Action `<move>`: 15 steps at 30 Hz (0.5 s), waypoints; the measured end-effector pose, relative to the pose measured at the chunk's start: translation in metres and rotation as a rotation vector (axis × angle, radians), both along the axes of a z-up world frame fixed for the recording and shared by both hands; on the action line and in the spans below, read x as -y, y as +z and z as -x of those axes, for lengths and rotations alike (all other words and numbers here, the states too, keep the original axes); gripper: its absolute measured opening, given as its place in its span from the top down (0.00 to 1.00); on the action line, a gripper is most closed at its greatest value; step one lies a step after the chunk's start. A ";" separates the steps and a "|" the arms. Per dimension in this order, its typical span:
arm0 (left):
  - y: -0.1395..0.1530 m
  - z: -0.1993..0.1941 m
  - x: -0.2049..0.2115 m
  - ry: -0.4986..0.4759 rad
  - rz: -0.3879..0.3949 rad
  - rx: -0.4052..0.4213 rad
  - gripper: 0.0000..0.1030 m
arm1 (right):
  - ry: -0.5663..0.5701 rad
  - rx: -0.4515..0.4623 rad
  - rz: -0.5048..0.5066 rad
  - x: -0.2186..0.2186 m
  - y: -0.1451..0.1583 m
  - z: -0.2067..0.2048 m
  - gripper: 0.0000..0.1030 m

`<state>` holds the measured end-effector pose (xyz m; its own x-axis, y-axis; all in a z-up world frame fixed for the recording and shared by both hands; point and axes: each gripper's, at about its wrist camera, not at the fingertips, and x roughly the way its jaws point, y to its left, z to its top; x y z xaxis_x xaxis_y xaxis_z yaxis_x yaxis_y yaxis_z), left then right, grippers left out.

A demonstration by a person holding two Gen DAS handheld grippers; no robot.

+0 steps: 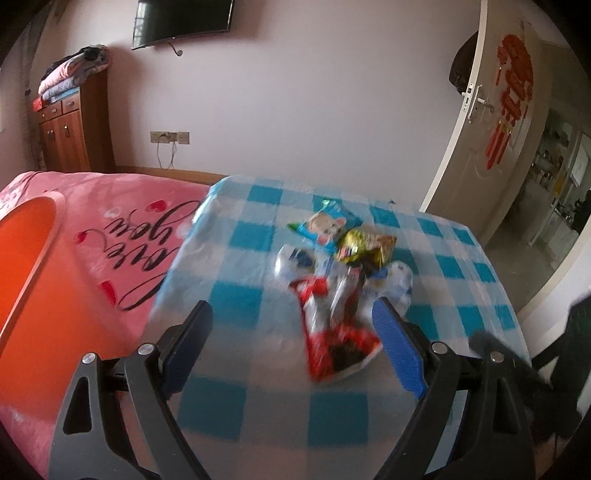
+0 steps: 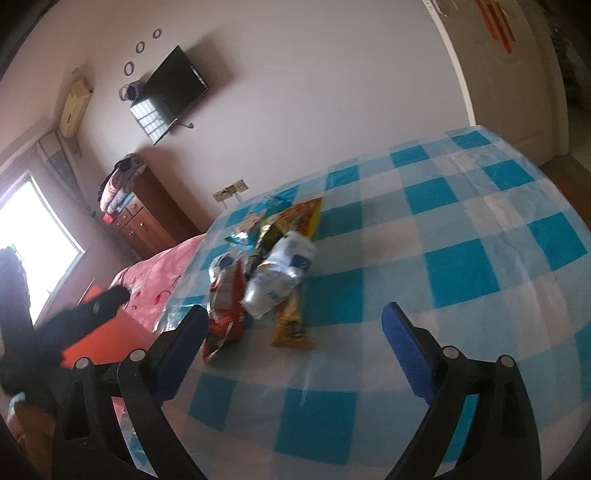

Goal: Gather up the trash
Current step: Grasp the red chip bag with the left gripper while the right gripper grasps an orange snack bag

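Bedroom with a wall-mounted TV (image 1: 183,20), a pink bedspread (image 1: 122,236) lower left and a blue-checked tablecloth (image 1: 258,369) filling the centre. Heap of snack wrappers (image 1: 340,266) mid-frame on the cloth, orange bin (image 1: 33,266) at far left; left gripper (image 1: 291,343) spread wide and empty around the red wrapper (image 1: 332,332), right gripper (image 2: 295,347) likewise released, holding nothing. Likely to snag slick cloth instead of foil, or scatter the loose pile off the edge if closed too low or too fast.

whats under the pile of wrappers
The wrappers lie on a blue-and-white checked cloth with a clear cover. What the cloth itself rests on is hidden.
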<state>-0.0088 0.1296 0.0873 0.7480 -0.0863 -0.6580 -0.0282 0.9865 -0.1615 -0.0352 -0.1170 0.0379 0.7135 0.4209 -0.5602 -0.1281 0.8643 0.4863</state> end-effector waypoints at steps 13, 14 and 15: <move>-0.032 -0.179 -0.001 0.185 0.085 -0.136 0.28 | -0.012 0.001 -0.015 0.027 -0.008 -0.014 0.09; -0.036 -0.191 0.000 0.200 0.076 -0.150 0.29 | -0.009 0.000 -0.021 0.029 -0.008 -0.015 0.09; -0.039 -0.200 0.001 0.207 0.062 -0.163 0.31 | -0.006 -0.001 -0.026 0.030 -0.008 -0.015 0.09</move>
<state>0.1908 0.1282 0.0487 0.6388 0.0137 -0.7692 -0.2587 0.9455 -0.1980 -0.0198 -0.1469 0.0300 0.7157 0.4310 -0.5496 -0.1228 0.8523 0.5084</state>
